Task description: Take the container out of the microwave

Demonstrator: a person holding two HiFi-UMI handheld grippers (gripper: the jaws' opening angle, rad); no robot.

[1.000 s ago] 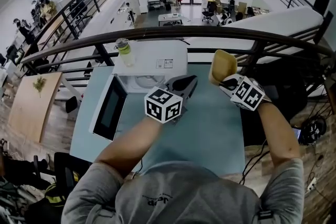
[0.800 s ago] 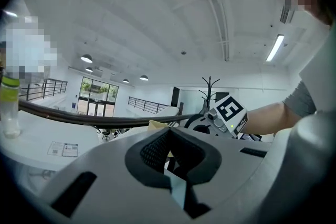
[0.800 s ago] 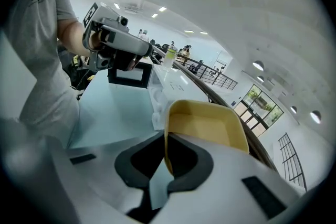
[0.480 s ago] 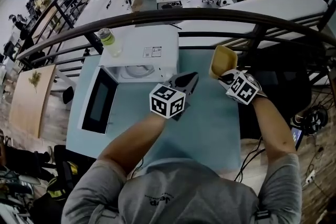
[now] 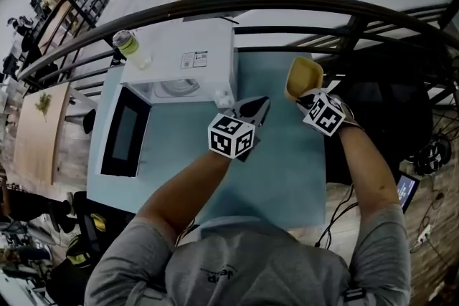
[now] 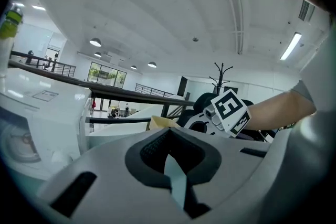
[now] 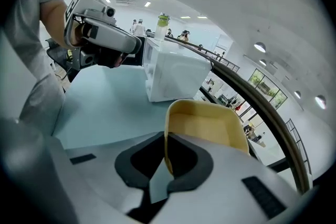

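my right gripper (image 7: 166, 162) clamps the container (image 7: 207, 123) by its rim, outside the microwave (image 5: 188, 61); next i should set it level on the table (image 5: 280, 161).

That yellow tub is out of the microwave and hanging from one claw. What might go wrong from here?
The right claw pinches the yellow container by one thin wall only, so it might twist or slip free. It hangs above the table near the far edge and railing, so a drop might send it over. The microwave door stands open, easy to bump.
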